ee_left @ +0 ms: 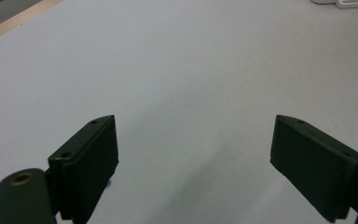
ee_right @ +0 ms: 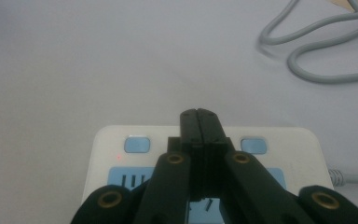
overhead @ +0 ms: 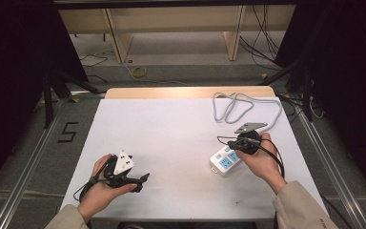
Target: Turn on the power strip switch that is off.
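The right claw point(ee_right: 200, 114) is fully closed, its two jaws pressed flat together with nothing between them, and its tip hangs over the far end of the power strip point(ee_right: 121, 158), between the two blue buttons point(ee_right: 137, 143). In the high view the strip point(overhead: 223, 162) lies on the right side of the white counter point(overhead: 171, 133), near the person's right hand point(overhead: 262, 164), with its grey cable point(overhead: 238, 107) looped toward the far right corner. A small red light point(ee_right: 119, 157) seems to glow beside the left button.

The left claw point(ee_left: 196, 158) stands wide open over bare counter on the near left, holding nothing.

The likely aim is a press on one of the buttons with the closed tip. The tip sits between the two buttons, so a straight push down would land on plain casing and switch nothing; a small drift either way could hit the wrong one. The strip is light and nothing pins it: an angled push may slide it toward the near edge or tip its near end up, since the left claw is well apart and cannot brace it. The cable loops could also drag and twist the strip if it shifts.
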